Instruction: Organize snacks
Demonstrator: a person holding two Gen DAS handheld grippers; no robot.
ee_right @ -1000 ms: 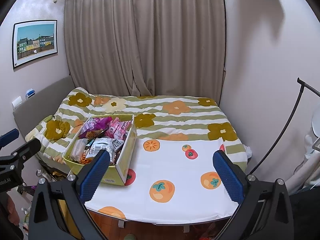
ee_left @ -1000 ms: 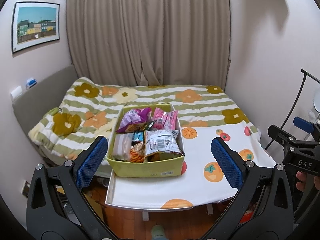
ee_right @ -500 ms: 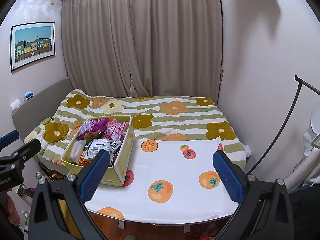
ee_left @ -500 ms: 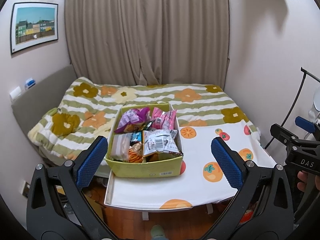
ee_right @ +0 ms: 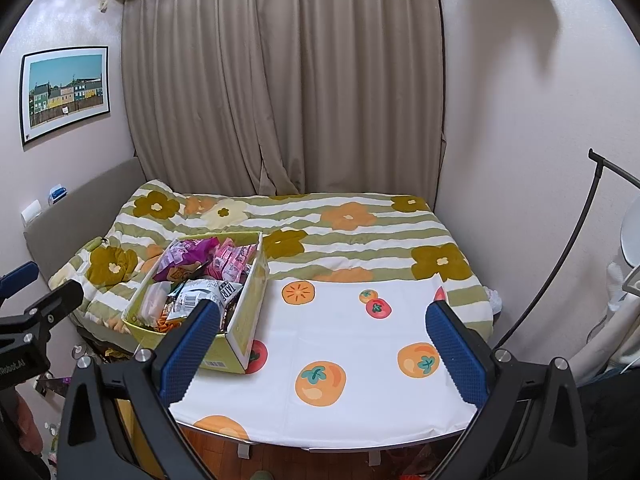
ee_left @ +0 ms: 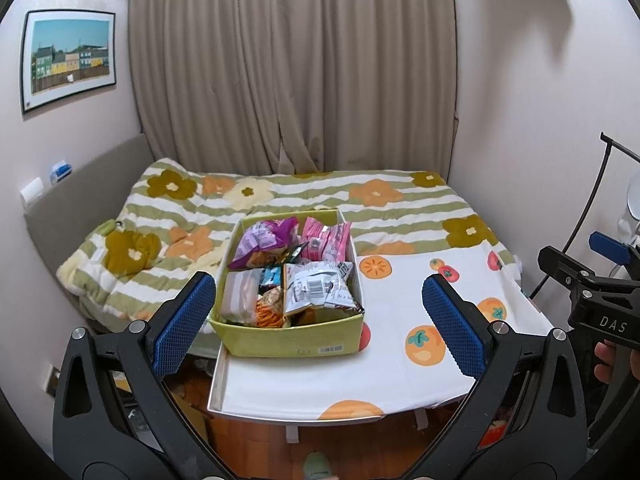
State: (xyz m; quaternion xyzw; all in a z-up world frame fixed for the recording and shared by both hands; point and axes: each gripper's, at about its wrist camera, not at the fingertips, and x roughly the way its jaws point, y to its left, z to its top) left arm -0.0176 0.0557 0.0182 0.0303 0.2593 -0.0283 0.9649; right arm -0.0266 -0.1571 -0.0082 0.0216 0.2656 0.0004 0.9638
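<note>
Both views creep slightly nearer; every snack packet (ee_left: 316, 288) sits in the yellow-green fabric box (ee_left: 288, 344) at the table's (ee_left: 400, 376) 9 o'clock, fitting sorted or unsorted, both tongs, left (ee_left: 316, 320) and right (ee_right: 320, 344), spread wide and empty.

Beige curtains (ee_left: 296, 68) hang closed across the back wall, and right beneath the curtains spreads a bed (ee_right: 360, 232) under a green-striped quilt with big flowers. Left of the curtains, a framed picture (ee_left: 70, 58) of coloured houses sits on the wall. Right of the curtains, a thin black stand (ee_right: 568, 252) leans (its top runs out of view).
</note>
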